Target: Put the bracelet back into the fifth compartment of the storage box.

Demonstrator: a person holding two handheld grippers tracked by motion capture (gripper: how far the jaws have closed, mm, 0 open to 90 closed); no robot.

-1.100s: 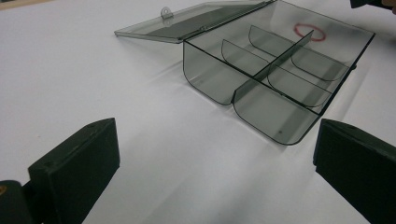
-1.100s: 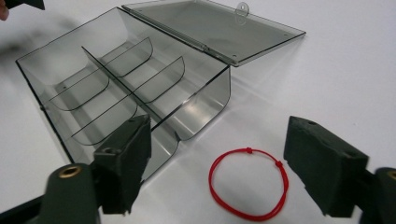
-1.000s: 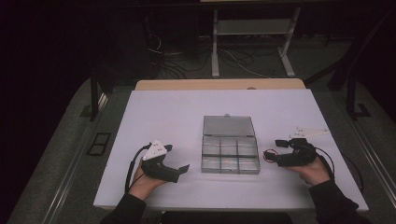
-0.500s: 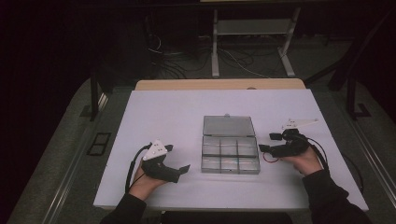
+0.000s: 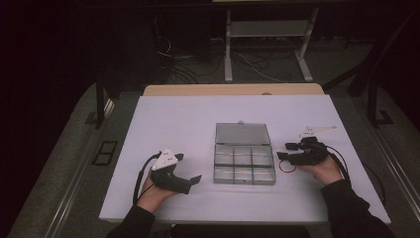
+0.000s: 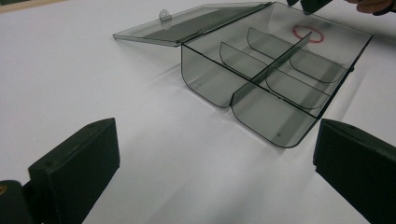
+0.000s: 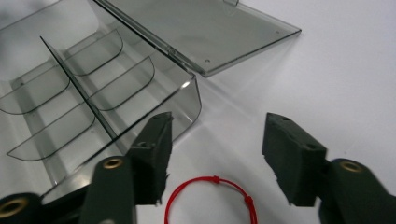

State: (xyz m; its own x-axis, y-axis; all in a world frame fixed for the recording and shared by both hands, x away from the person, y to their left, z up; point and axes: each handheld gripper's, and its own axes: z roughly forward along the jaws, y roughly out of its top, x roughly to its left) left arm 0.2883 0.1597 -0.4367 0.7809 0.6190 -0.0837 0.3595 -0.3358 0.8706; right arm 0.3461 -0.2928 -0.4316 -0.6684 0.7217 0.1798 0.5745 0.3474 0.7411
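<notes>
We saw a thin red string loop (image 7: 211, 198) lying flat on the white counter (image 5: 168, 124), just beside the right-hand wall of a clear smoke-grey compartment box (image 5: 244, 166). The loop was a plain ring of cord with small knots on it. The box stood open near the middle of the counter, its lid (image 5: 242, 134) folded back flat on the far side, and its tray was split by one long divider and curved cross walls into six compartments.

In the high view the loop (image 5: 287, 167) showed as a small red ring between the box and the right gripper (image 5: 287, 151). The right gripper view gave the detail: the knots, the cord's thinness, and the box corner close at the left jaw. The left gripper view looked across the box from the other side and caught the loop (image 6: 308, 34) through the clear walls, with a dark jaw tip and a fingertip at the top edge.

The right gripper's jaws had just been closing; they stood about half apart, straddling the loop's upper arc with the cord between them, and we saw no pad pressing on it. The left gripper (image 5: 190, 181) lay on the counter near the box's left side, jaws released and spread wide over bare counter, holding nothing.
</notes>
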